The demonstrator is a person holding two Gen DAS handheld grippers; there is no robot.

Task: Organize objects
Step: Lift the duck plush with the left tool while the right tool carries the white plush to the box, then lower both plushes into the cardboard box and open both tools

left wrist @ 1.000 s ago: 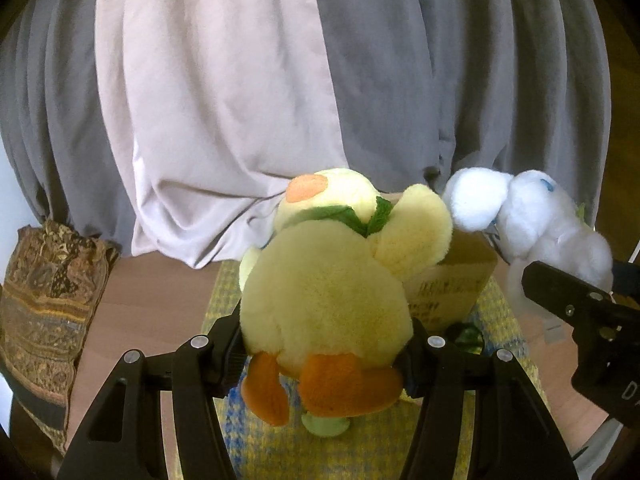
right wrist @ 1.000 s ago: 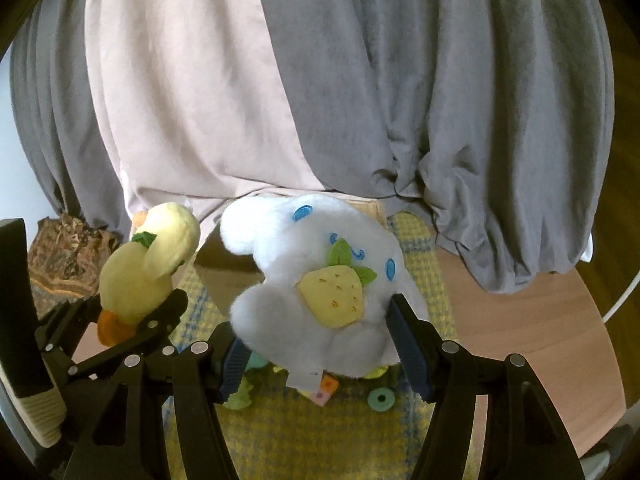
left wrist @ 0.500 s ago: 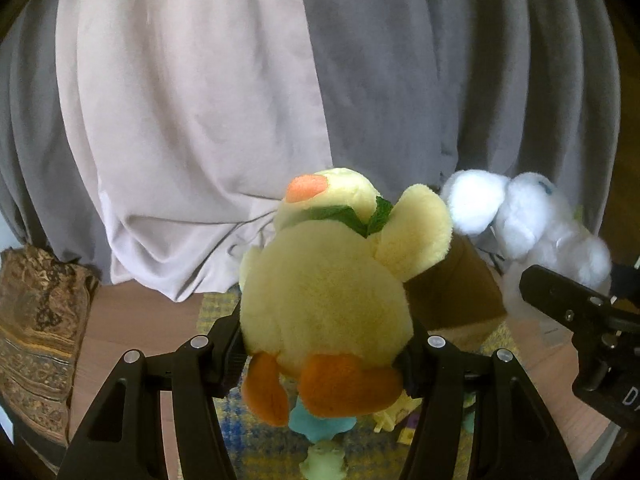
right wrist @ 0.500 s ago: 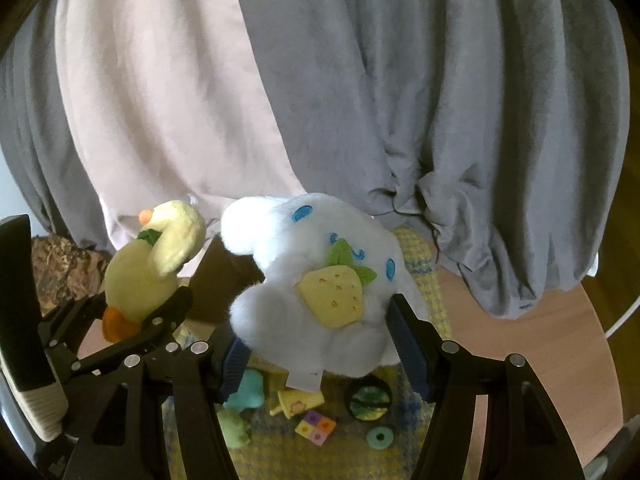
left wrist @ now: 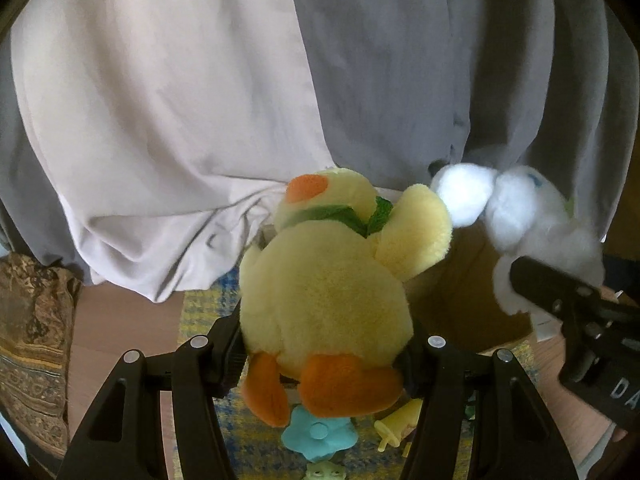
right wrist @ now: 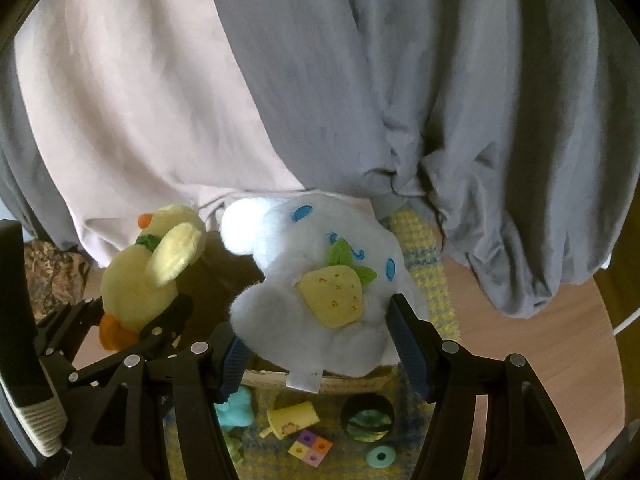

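Yellow plush fills the middle of the left wrist view: a duck toy [left wrist: 324,304] with orange feet and a green neck band sits squeezed between the left gripper's [left wrist: 322,354] two black fingers [left wrist: 224,350], which pinch its lower body from either side. Its feet hang just below the finger pads, and its head and one wing rise above them, held in the air over the yellow woven mat [left wrist: 200,308].

In the right wrist view, the right gripper [right wrist: 318,354] pinches a white plush toy [right wrist: 320,280] with blue stitched eyes and a yellow strawberry patch on its front. The blue-padded fingers [right wrist: 406,354] press into both of its flanks, and its fabric label dangles between them. The white toy hangs over an open cardboard box [right wrist: 320,382], whose near edge shows just beneath it; the duck is held just to the left of that toy, also near the box.

On the mat below lie small toys: a light blue flower shape [left wrist: 318,432], a yellow ice-lolly shape [right wrist: 292,416], a small square block with coloured dots [right wrist: 310,448], a teal ring [right wrist: 380,456] and a dark round disc [right wrist: 366,416]. The mat rests on a wooden surface [right wrist: 520,344]. Grey and pale pink curtains [right wrist: 280,100] hang behind.
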